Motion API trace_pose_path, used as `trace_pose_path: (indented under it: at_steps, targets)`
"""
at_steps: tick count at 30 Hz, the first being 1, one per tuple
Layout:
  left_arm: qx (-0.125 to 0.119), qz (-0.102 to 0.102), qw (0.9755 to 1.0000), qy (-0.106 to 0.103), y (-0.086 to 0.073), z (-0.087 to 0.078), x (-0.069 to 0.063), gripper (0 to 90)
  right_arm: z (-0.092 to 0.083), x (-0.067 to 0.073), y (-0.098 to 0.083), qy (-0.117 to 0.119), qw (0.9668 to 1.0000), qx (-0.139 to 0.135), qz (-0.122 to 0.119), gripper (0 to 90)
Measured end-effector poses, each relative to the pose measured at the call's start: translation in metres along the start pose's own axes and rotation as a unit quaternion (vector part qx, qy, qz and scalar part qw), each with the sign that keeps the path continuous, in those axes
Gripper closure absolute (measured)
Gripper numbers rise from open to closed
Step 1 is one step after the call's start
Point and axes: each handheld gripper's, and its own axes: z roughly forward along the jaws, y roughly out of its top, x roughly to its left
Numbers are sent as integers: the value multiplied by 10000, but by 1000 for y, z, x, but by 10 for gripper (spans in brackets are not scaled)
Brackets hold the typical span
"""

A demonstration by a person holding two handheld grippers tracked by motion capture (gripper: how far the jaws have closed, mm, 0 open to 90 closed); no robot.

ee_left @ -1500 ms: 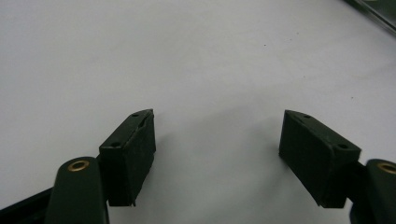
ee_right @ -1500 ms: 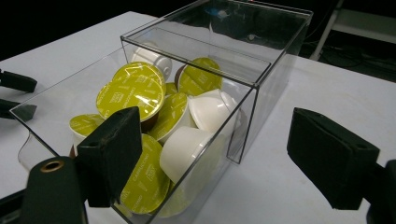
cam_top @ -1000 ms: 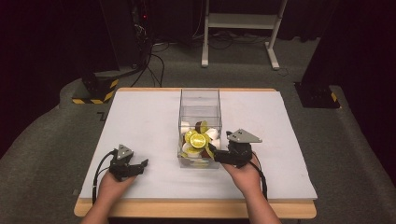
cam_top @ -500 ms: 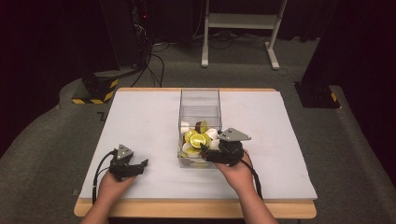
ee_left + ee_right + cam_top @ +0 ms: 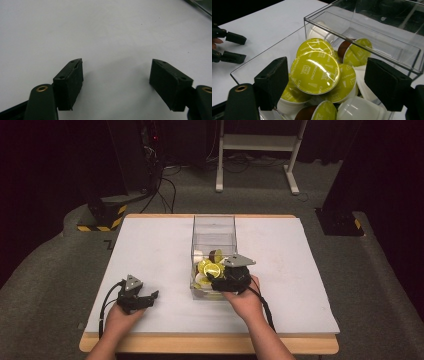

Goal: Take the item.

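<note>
Right tool [image 5: 325, 82] has moved left over the capsule box [image 5: 214, 227] — jaws wide, empty.

**Two black hand-held grippers, each topped with a grey plate**

The left gripper [image 5: 150, 296] and right gripper [image 5: 216, 281] are black, each with a grey three-cornered plate on top and a black cable trailing back. Their jaws end in blocky black pads [image 5: 71, 82] with small screw holes; brass-coloured rings [image 5: 241, 88] mark the pivots. The forearms are bare, unsleeved.
</note>
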Motion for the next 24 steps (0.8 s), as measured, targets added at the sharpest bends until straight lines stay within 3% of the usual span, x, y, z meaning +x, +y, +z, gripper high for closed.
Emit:
trace_pose_path:
  at_steps: [7, 17, 24]
  targets:
    - [-4, -5, 10000, 1, 0, 0, 0, 272, 10, 4, 2, 13, 9995, 293, -77, 203]
    - [-5, -9, 10000, 2, 0, 0, 0, 272, 17, 8, 4, -6, 9990, 366, -263, 265]
    - [2, 9, 10000, 2, 0, 0, 0, 272, 19, 7, 2, -37, 9988, 416, -241, 293]
